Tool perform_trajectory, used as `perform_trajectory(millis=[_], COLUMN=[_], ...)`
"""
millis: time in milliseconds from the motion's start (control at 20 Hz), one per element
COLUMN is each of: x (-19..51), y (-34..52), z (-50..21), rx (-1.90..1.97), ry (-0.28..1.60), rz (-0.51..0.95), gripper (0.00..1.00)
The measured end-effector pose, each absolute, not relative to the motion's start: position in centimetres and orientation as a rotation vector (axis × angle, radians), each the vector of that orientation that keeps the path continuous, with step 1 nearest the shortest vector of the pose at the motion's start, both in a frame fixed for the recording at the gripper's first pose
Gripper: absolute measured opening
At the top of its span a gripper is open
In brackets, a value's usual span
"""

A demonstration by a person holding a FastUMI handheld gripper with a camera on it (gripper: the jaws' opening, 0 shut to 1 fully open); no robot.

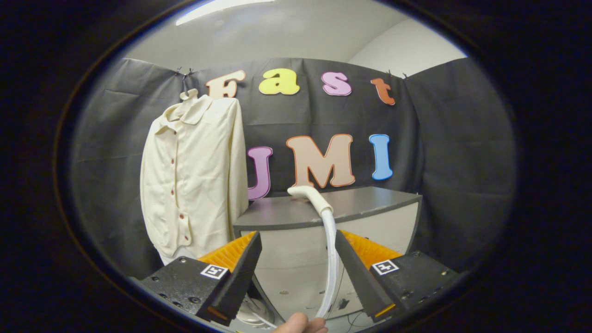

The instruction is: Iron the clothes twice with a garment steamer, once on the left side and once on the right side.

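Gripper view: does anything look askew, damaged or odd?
Nothing stands out. The shirt hangs straight; the steamer head lies on the cabinet, hose trailing down between the open gripper fingers.

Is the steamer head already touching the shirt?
No. The steamer head lies on the grey cabinet top, apart from the hanging shirt, and the open gripper holds nothing.

matt cloth shirt (194,175), glossy plastic hose (330,245)
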State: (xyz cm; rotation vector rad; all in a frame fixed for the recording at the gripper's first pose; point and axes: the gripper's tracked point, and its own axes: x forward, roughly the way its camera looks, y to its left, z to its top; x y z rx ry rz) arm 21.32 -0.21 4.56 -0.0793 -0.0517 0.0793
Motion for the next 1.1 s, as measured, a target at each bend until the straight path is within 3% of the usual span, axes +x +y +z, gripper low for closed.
perform_trajectory(millis=[450, 600, 850, 1100], x=[33.9, 37.8, 44.4, 49.0], y=[-1.8, -2.0, 1.0, 0.5], z=[10.4, 9.3, 8.7, 4.0], rx=[-0.170, -0.115, -0.123, -0.128], ry=[-0.052, 0.124, 0.217, 0.454], rz=[0.060, 0.052, 0.131, 0.075], gripper=[0.98, 0.98, 0.96, 0.95])
